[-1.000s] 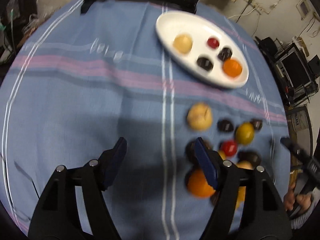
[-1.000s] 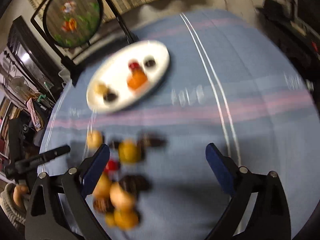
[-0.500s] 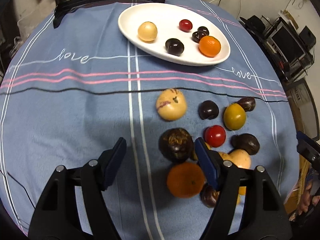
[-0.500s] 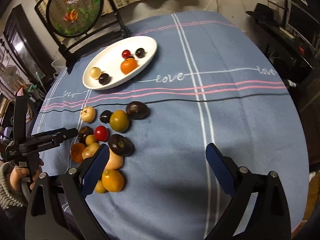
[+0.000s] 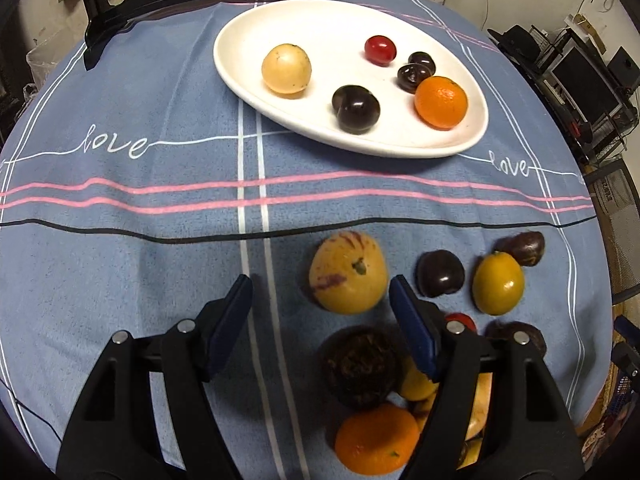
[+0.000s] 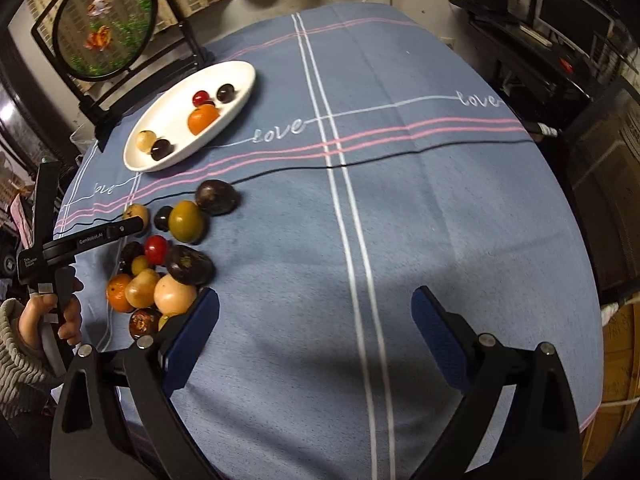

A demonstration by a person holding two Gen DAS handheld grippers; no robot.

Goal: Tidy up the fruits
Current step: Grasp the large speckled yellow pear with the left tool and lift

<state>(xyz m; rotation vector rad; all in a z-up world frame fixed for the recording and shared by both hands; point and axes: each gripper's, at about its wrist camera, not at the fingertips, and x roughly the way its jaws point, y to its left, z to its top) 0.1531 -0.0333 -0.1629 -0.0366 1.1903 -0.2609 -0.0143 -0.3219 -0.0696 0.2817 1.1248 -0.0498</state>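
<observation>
Since a second ago both of my grippers have travelled across the table: in my left view the white plate (image 5: 452, 148) has grown and slid toward the top centre, and the loose fruit has dropped to the lower right.

My left gripper (image 5: 320, 300) points steeply down at the blue tablecloth (image 5: 120, 272), jaws apart with nothing pressed between them. The yellow striped fruit (image 5: 347, 273) lies in the gap, close to the right finger, with no pad on it. Below it in the frame sit a dark rough fruit (image 5: 362, 364) and an orange (image 5: 376, 438); a dark plum (image 5: 440, 273) and a yellow-green citrus (image 5: 498, 283) lie just right of my right finger. Left of my fingers the cloth is bare out to the table's edge.

On the plate, left to right: a pale yellow fruit (image 5: 286, 68), a dark plum, a red one (image 5: 380, 50), two small dark ones touching, and an orange (image 5: 441, 101).

My right gripper (image 6: 315, 308) also tilts down, jaws wide and empty over open cloth. In its view the fruit pile (image 6: 168, 260) lies at centre left, the plate at upper left, and bare cloth fills the middle and right. My left hand (image 6: 52, 316) grips its handle at the left edge.
</observation>
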